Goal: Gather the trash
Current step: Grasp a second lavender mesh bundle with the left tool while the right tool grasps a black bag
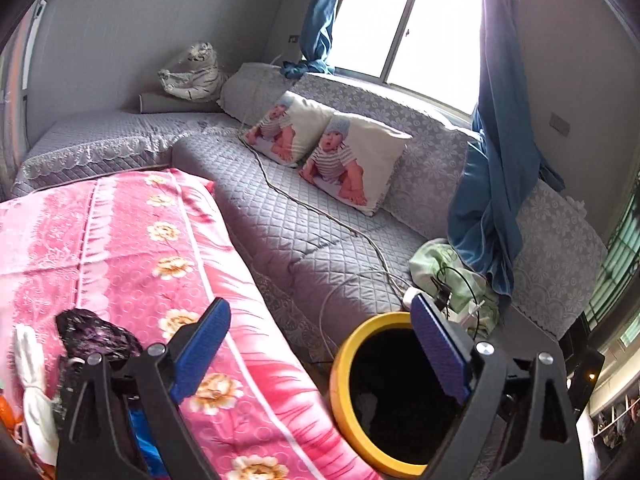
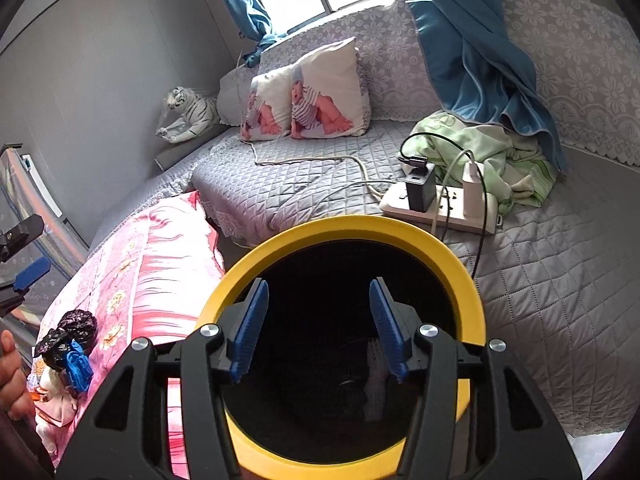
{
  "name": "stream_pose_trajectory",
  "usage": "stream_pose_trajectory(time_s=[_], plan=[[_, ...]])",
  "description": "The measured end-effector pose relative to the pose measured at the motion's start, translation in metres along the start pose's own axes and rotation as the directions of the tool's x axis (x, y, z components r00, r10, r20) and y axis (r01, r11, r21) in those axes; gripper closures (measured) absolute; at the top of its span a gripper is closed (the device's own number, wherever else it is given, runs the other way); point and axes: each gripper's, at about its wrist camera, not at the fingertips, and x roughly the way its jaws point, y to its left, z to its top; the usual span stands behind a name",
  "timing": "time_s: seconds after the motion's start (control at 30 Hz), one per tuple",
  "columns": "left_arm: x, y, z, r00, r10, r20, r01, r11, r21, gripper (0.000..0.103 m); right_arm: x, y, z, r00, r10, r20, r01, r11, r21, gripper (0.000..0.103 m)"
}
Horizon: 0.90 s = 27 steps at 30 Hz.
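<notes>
Bedroom, grey quilted sofa (image 2: 320,184) beyond; pink blanket (image 1: 132,248) left of yellow bin (image 2: 344,236); right gripper (image 2: 318,330) apart, empty, over the bin; left gripper (image 1: 320,356) wide, empty; bagged trash (image 2: 68,344) lower left: approach low, pinch one bag.

The left tool (image 1: 320,322) has its blue-padded fingers (image 1: 204,344) spread wide, tips toward 12 o'clock, nothing between them. The right tool (image 2: 318,326) is angled downward, its fingers (image 2: 252,330) parted about halfway and empty. A bare hand (image 2: 12,376) shows at 9 o'clock in the right wrist view.
</notes>
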Motion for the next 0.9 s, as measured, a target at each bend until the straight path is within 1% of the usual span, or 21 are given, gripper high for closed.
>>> stream_pose_trajectory(time_s=[0.1,0.17,0.23,0.33,0.4,0.5,0.6,0.63,0.67,0.7,0.73,0.77,0.83,0.9], plan=[[-0.028,0.032,0.012,0.997,0.059,0.046,-0.057,0.998,-0.030,0.014,-0.003,0.025,0.001,0.999,0.043,0.004,-0.043,0.998,-0.050,0.053],[-0.048,0.056,0.017,0.991,0.109,0.075,-0.106,0.993,-0.047,0.014,-0.004,0.043,0.000,0.997,0.076,0.003,-0.075,0.994,-0.076,0.053],[-0.068,0.080,0.021,0.981,0.168,0.098,-0.163,0.985,-0.058,0.013,-0.005,0.063,-0.001,0.994,0.108,0.001,-0.107,0.988,-0.113,0.053],[-0.097,0.122,0.025,0.960,0.253,0.119,-0.243,0.966,-0.089,0.013,-0.004,0.093,-0.004,0.989,0.150,-0.014,-0.150,0.974,-0.171,0.053],[-0.117,0.153,0.025,0.936,0.326,0.134,-0.312,0.943,-0.112,0.013,-0.003,0.114,-0.007,0.984,0.177,-0.031,-0.179,0.961,-0.211,0.053],[-0.144,0.197,0.022,0.901,0.409,0.143,-0.387,0.909,-0.157,0.013,-0.002,0.145,-0.015,0.975,0.216,-0.053,-0.222,0.938,-0.268,0.053],[-0.167,0.236,0.014,0.856,0.499,0.137,-0.471,0.861,-0.193,0.013,-0.001,0.175,-0.023,0.965,0.250,-0.081,-0.263,0.910,-0.320,0.053],[-0.173,0.249,0.009,0.847,0.516,0.128,-0.487,0.849,-0.205,0.013,0.000,0.185,-0.027,0.960,0.263,-0.095,-0.279,0.899,-0.338,0.053],[-0.180,0.262,0.004,0.838,0.532,0.120,-0.501,0.838,-0.218,0.013,0.000,0.185,-0.027,0.960,0.263,-0.095,-0.279,0.899,-0.338,0.052],[-0.185,0.273,0.000,0.828,0.550,0.108,-0.518,0.825,-0.227,0.013,0.000,0.195,-0.031,0.956,0.272,-0.108,-0.292,0.887,-0.358,0.052],[-0.188,0.284,-0.005,0.818,0.568,0.096,-0.536,0.812,-0.231,0.013,0.001,0.216,-0.040,0.948,0.288,-0.133,-0.318,0.860,-0.399,0.052],[-0.191,0.293,-0.010,0.808,0.583,0.083,-0.553,0.800,-0.234,0.013,0.002,0.226,-0.044,0.943,0.298,-0.150,-0.333,0.847,-0.414,0.052],[-0.195,0.312,-0.020,0.796,0.603,0.056,-0.575,0.782,-0.238,0.013,0.004,0.244,-0.053,0.928,0.320,-0.191,-0.372,0.821,-0.434,0.051],[-0.197,0.329,-0.032,0.789,0.614,0.029,-0.590,0.770,-0.244,0.013,0.007,0.262,-0.060,0.916,0.334,-0.223,-0.401,0.796,-0.454,0.047]])
